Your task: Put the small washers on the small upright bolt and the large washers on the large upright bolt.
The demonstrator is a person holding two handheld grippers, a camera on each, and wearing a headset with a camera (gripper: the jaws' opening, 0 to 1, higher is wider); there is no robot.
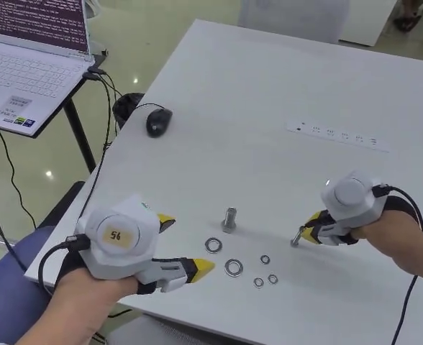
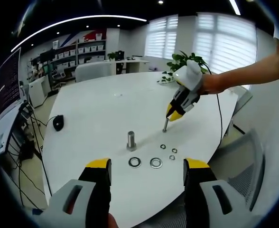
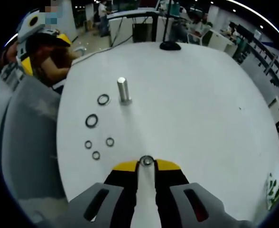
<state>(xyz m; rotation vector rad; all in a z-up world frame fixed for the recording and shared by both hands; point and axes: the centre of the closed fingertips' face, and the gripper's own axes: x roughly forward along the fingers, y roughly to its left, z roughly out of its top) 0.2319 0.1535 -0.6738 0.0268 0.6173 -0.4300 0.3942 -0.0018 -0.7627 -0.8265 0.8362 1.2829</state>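
— Nearest to us, what is the left hand-held gripper [image 1: 183, 244] doing?

— It is hovering low over the near edge of the worktop [image 1: 269, 108]. Its jaws are standing wide apart and are holding nothing. Further right, the right hand-held gripper [image 1: 311, 235] is pinching the small bolt [image 1: 296, 237] with its jaws pressed together on it. It is holding the bolt roughly upright, lower end at the worktop.

— And the washers?

— All are lying loose. Two large washers [image 1: 213, 245] are sitting just in front of the large bolt [image 1: 229, 218], which is standing free and bare. Three small washers [image 1: 265, 259] are resting in a cluster between the large ones and the small bolt.

— So how far along is the job?

— I am judging it barely begun. Five washers are lying flat on the worktop, and none is sitting on the large bolt. Whether anything is sitting on the small bolt's top, I cannot tell. Nearly all the threading is left to do.
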